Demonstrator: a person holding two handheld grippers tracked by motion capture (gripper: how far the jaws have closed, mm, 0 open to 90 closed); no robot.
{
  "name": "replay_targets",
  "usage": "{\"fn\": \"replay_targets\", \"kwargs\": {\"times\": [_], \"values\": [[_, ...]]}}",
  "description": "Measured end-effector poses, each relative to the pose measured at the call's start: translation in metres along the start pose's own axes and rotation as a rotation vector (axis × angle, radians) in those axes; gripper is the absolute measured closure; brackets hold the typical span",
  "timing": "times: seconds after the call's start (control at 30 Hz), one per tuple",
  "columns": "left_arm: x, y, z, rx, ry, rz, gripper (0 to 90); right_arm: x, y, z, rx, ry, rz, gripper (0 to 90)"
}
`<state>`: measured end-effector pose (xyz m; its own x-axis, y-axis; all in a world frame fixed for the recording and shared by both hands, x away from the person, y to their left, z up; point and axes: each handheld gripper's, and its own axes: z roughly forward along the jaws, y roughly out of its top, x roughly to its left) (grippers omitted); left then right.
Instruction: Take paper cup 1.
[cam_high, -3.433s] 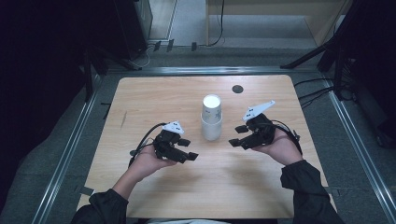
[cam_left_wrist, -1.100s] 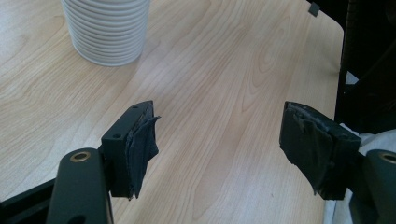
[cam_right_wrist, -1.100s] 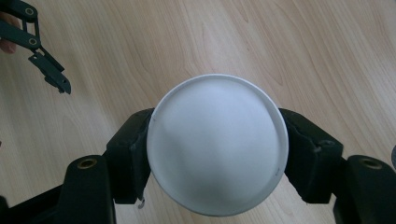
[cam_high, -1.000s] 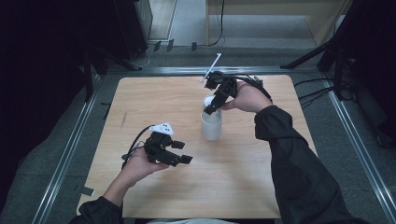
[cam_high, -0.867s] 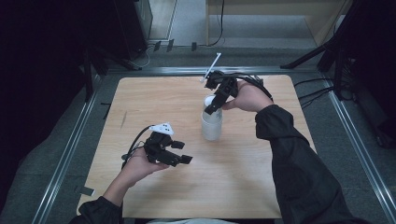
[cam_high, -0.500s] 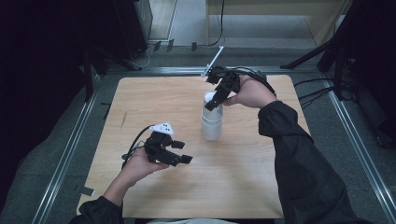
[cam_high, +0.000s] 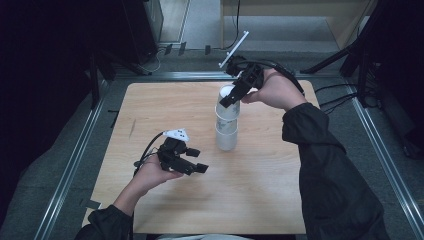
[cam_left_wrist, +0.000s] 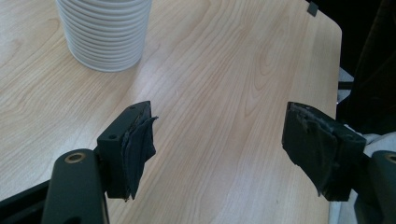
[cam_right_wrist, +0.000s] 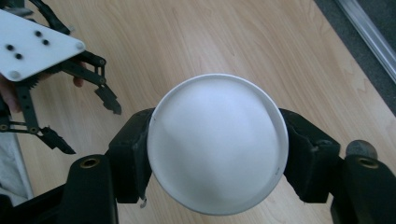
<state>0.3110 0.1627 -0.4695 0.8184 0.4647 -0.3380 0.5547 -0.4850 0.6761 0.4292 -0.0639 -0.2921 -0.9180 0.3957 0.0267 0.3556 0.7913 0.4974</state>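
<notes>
A stack of white ribbed paper cups (cam_high: 226, 136) stands upside down at the middle of the wooden table (cam_high: 260, 195). My right gripper (cam_high: 229, 100) comes in from the far right, shut on the top cup (cam_high: 227, 106), and holds it raised partly off the stack. In the right gripper view the cup's round base (cam_right_wrist: 217, 140) sits between both pads (cam_right_wrist: 133, 158). My left gripper (cam_high: 198, 160) rests low at the front left, a hand's width short of the stack (cam_left_wrist: 105, 32). Its jaws have just been opening, and nothing is between its fingers (cam_left_wrist: 137, 149).
Metal rails (cam_high: 70, 165) run along both long sides of the table, with dark floor beyond. Black cables (cam_high: 345, 87) trail off the far right corner. Bare wood lies in front of and right of the stack.
My right gripper has risen with the top cup, drawing it up off the stack. The left hand has stayed where it was.
</notes>
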Motion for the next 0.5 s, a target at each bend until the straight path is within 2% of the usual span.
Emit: {"fn": "replay_targets", "kwargs": {"times": [0.13, 0.27, 0.47, 0.5], "values": [[0.003, 0.002, 0.003, 0.008, -0.011, 0.003, 25.0, 0.003, -0.005, -0.020, -0.017, -0.022, 0.014, 33.9], [0.007, 0.006, 0.004, 0.000, -0.016, 0.002, 24.9, 0.005, -0.017, -0.043, -0.052, -0.023, 0.031, 34.0], [0.009, 0.013, 0.006, -0.008, -0.024, 0.027, 23.4, 0.013, -0.041, -0.056, -0.033, -0.037, 0.025, 34.1], [0.010, 0.014, 0.007, 0.002, -0.029, 0.029, 23.2, 0.015, -0.046, -0.057, -0.034, -0.037, 0.022, 34.1]]}}
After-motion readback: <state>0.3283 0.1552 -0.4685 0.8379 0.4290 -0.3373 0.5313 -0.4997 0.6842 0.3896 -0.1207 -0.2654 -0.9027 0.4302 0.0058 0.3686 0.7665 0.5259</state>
